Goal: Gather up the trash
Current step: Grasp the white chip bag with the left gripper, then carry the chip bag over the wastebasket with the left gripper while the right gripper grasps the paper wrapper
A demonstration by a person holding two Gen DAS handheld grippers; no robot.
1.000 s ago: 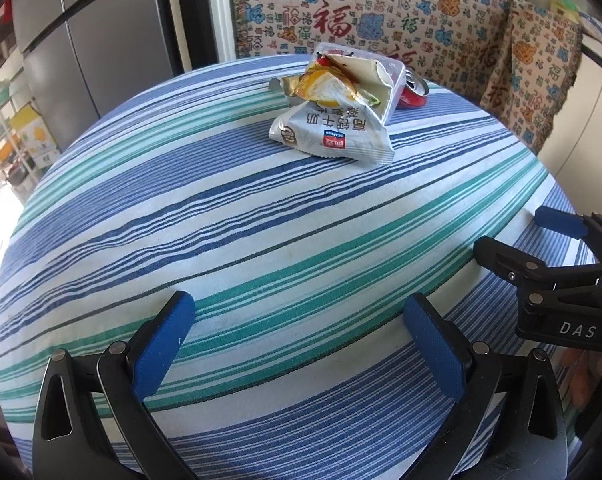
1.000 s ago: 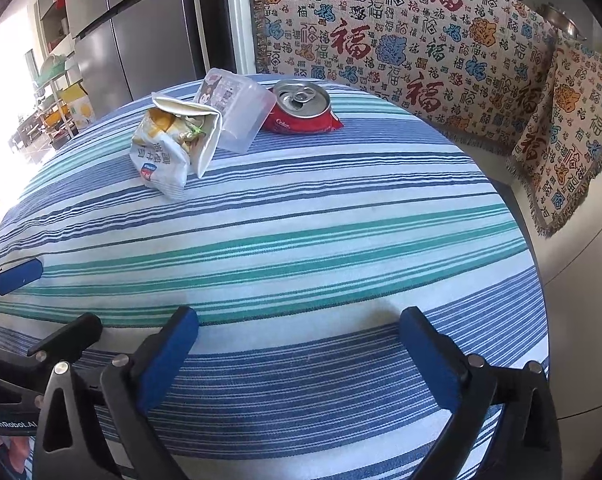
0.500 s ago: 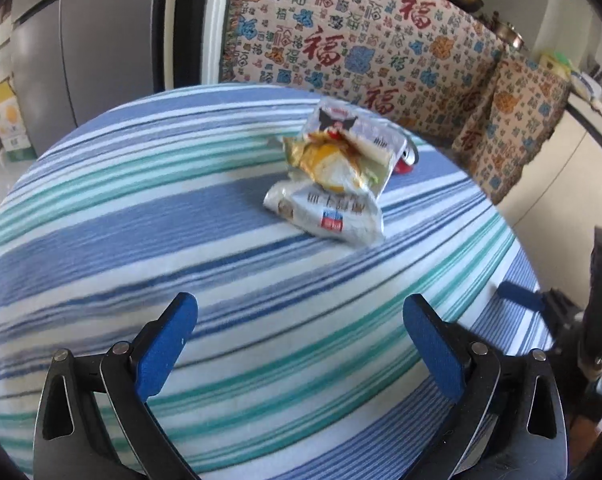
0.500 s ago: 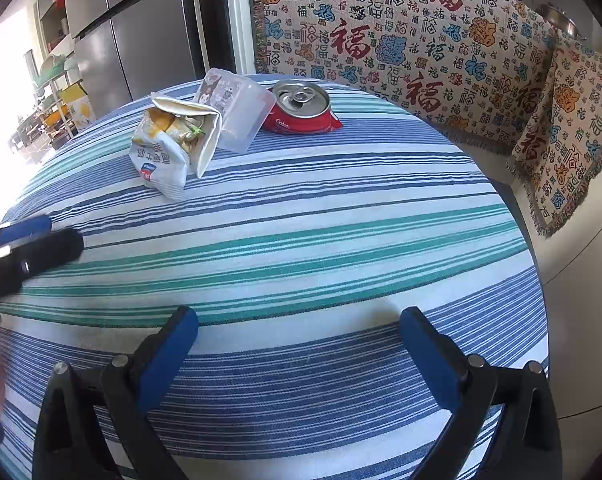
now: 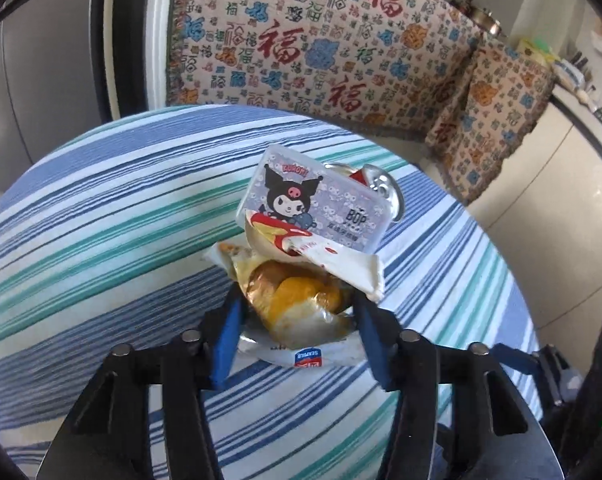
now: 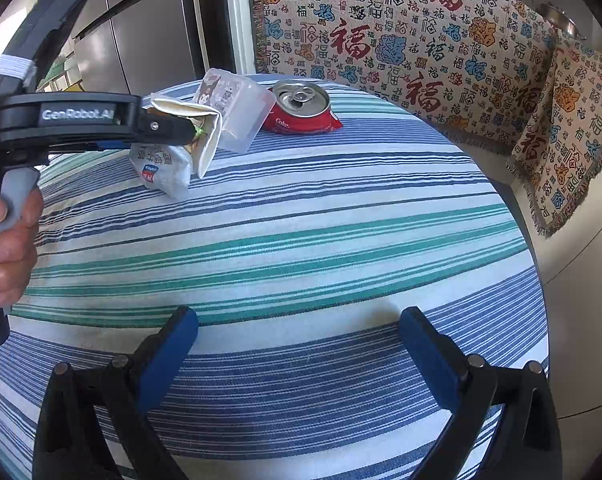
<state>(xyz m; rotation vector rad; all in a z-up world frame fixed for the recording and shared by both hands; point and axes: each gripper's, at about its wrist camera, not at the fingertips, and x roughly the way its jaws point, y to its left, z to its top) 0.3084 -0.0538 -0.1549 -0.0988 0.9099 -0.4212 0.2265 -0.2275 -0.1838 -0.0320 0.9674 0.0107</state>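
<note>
A crumpled white and yellow snack bag (image 5: 297,308) lies on the striped round table (image 5: 101,216). My left gripper (image 5: 297,320) has its blue pads on both sides of the bag, jaws narrowed onto it. It also shows in the right wrist view (image 6: 173,128), over the bag (image 6: 165,164). Behind the bag a clear plastic box with a cartoon label (image 5: 313,204) leans, and a crushed red cola can (image 6: 301,108) lies further back. My right gripper (image 6: 299,348) is open and empty above the table's near side.
A patterned fabric sofa (image 6: 421,40) curves behind and to the right of the table. A grey fridge (image 6: 149,28) stands at the back left. The table edge (image 6: 533,280) drops off on the right.
My left gripper has moved forward to the snack bag and its jaws have narrowed around it. The right gripper has stayed in place.
</note>
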